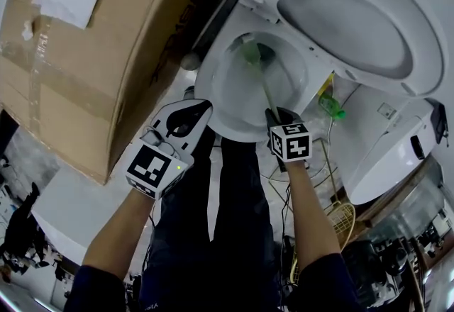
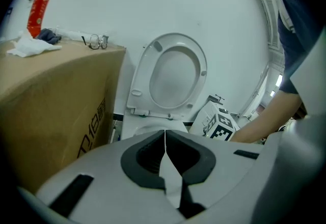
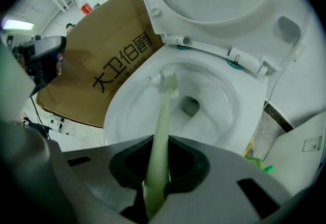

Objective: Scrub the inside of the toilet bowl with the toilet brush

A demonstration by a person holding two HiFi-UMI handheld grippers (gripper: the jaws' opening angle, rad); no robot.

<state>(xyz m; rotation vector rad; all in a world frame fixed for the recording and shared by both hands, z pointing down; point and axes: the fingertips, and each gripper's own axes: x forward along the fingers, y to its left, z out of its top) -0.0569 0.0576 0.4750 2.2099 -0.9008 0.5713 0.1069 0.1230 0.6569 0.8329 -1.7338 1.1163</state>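
Currently: scrubbing stage, by my judgement.
Right gripper [image 3: 155, 190]: fingers clamp toilet brush [image 3: 163, 121] handle so its head reaches toilet bowl [image 3: 127, 111] rear wall.
Left gripper [image 2: 165, 142]: fingers closed, empty, clear of rim.

Cardboard box [image 1: 71, 69], eyeglasses [image 2: 95, 41] on top, red tube [image 2: 38, 9], green object [image 1: 331, 106]

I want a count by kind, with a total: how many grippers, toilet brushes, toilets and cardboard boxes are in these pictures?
grippers: 2 (left gripper, right gripper)
toilet brush: 1
toilet: 1
cardboard box: 1
total: 5
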